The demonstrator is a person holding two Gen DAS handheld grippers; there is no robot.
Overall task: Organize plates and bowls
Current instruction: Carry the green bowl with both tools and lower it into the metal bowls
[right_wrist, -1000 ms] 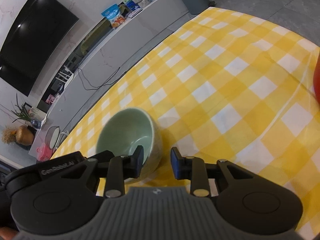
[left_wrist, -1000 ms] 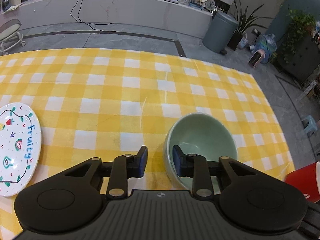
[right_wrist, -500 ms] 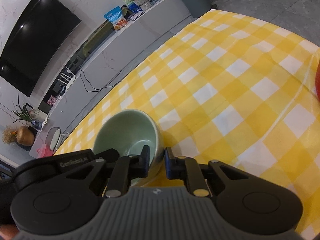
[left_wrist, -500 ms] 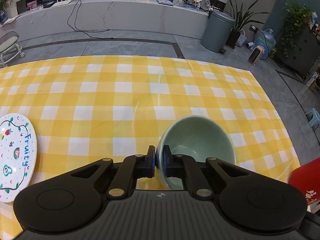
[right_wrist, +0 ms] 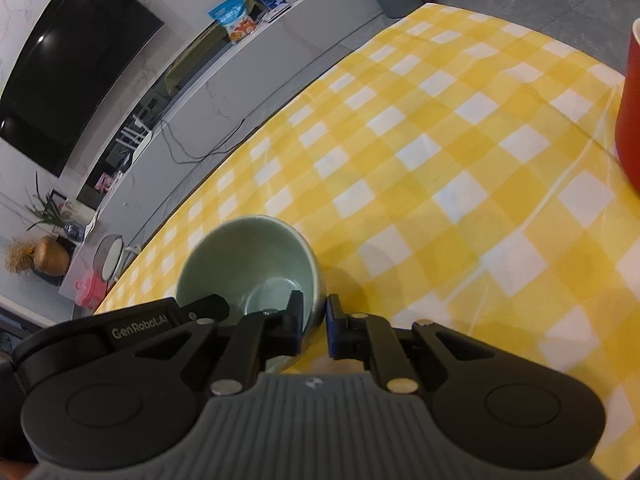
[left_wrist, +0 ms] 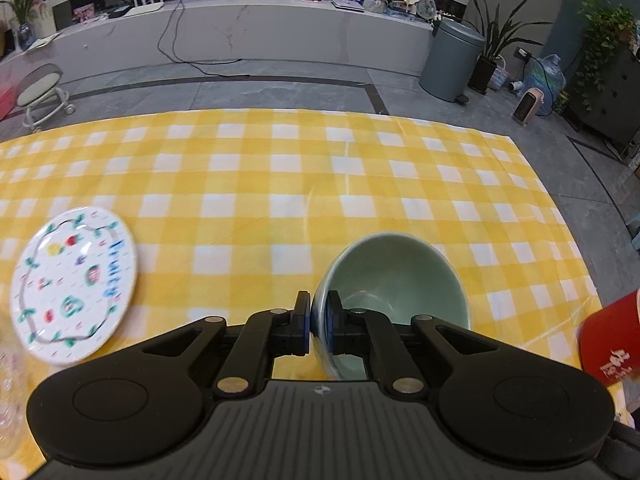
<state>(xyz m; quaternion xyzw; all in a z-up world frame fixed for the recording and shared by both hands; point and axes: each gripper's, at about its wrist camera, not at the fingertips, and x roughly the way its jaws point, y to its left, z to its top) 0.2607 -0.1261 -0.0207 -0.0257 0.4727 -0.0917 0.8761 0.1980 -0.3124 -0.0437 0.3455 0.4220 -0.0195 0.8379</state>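
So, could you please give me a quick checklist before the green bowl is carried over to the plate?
1. Left tool clamped on the green bowl rim: ok.
2. Right tool clamped on the opposite rim: ok.
3. Bowl empty: ok.
4. Bowl clear of the tablecloth: cannot tell.
5. Fruit plate free of other dishes: ok.
6. Red cup away from the bowl: ok.

The tabletop (left_wrist: 248,184) is covered edge to edge by a yellow-and-white checked cloth. A white plate (left_wrist: 74,282) with fruit drawings lies flat near its left edge. A red cup (right_wrist: 630,112) stands close to the right edge. Between them, towards the near edge, is a pale green bowl (left_wrist: 394,276).
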